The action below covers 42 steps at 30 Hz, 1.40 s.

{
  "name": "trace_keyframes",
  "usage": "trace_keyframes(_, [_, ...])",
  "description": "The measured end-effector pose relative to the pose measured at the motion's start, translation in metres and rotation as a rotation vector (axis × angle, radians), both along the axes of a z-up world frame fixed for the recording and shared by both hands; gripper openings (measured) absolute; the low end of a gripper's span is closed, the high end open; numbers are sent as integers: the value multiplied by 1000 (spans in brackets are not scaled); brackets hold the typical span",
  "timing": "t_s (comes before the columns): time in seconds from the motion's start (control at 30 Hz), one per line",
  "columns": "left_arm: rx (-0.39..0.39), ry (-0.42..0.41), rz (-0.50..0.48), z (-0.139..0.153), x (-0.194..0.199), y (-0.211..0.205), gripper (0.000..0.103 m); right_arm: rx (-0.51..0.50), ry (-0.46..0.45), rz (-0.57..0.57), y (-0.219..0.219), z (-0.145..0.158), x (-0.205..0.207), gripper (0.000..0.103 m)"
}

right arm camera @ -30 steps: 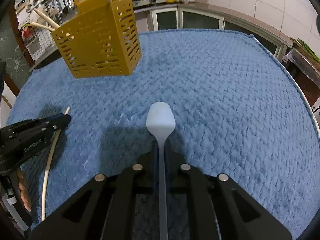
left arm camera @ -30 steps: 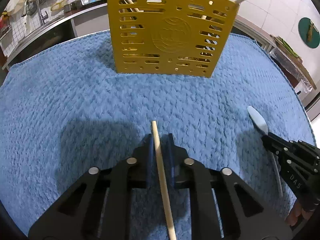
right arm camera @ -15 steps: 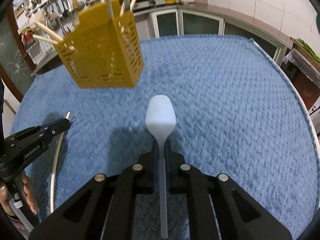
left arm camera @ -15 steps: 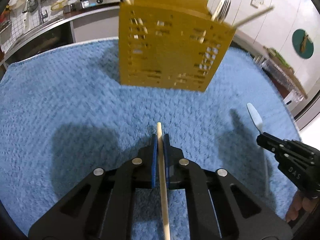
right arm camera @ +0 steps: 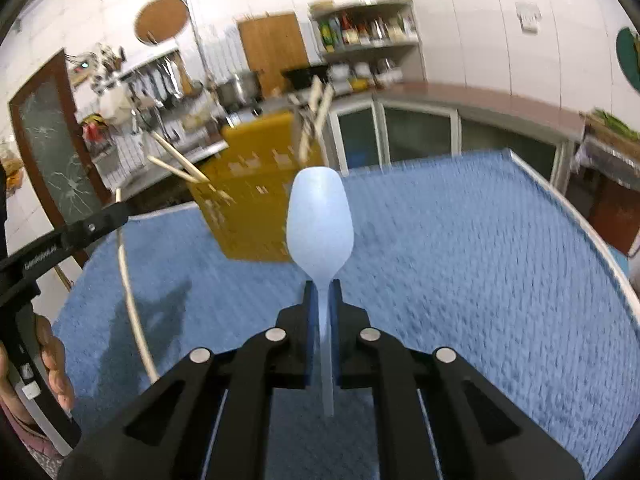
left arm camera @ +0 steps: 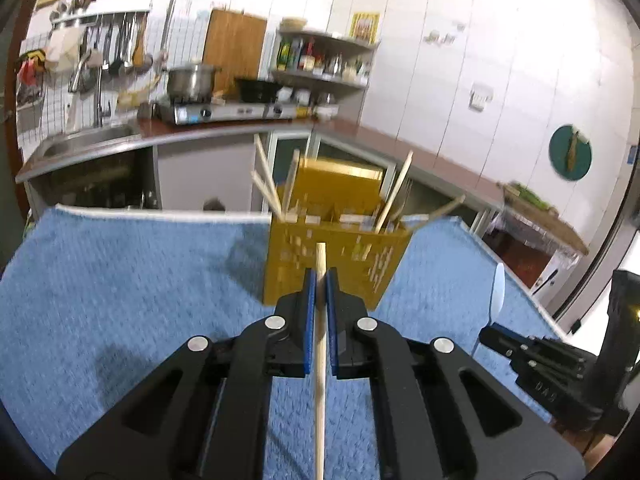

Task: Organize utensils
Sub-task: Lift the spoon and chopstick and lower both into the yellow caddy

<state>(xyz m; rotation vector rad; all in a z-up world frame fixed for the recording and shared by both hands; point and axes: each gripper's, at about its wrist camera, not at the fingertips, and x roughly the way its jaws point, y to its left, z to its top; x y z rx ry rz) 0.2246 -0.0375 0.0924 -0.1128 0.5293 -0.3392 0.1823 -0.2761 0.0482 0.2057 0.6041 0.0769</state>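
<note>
My left gripper (left arm camera: pixel 320 280) is shut on a wooden chopstick (left arm camera: pixel 319 360), held up above the blue towel and pointing at the yellow slotted utensil holder (left arm camera: pixel 336 260). The holder has several chopsticks and a fork in it. My right gripper (right arm camera: pixel 322 292) is shut on the handle of a pale blue plastic spoon (right arm camera: pixel 320 220), bowl upward, raised above the towel. The holder (right arm camera: pixel 256 200) stands beyond it to the left. The left gripper (right arm camera: pixel 72 236) and its chopstick (right arm camera: pixel 132 304) show at the left of the right wrist view; the right gripper (left arm camera: pixel 532 360) and spoon (left arm camera: pixel 498 288) show at the right of the left wrist view.
A blue towel (left arm camera: pixel 120 280) covers the table (right arm camera: pixel 480 260); its edges lie behind the holder and to the right. A kitchen counter with a stove, pot and sink (left arm camera: pixel 192 116) runs behind. Shelves with bottles (right arm camera: pixel 368 32) stand on the back wall.
Both grippers have lifted from the towel and tilted up, taking the chopstick and the spoon into the air. The holder now sits lower and farther in both views.
</note>
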Motion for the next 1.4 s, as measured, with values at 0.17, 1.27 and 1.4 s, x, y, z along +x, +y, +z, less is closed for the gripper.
trace_keyframes(0.17, [-31,-100,1,35,-4,4,4,-11,-111,18,14,33,-5,7])
trace_keyframes(1.27, [27,-445,118,83,116,-39,4,-122,-345,-1,41,94,123,7])
trace_keyframes(1.4, [44,-428,111,70,120,-41,4,-157,-334,-6,45,87,124,7])
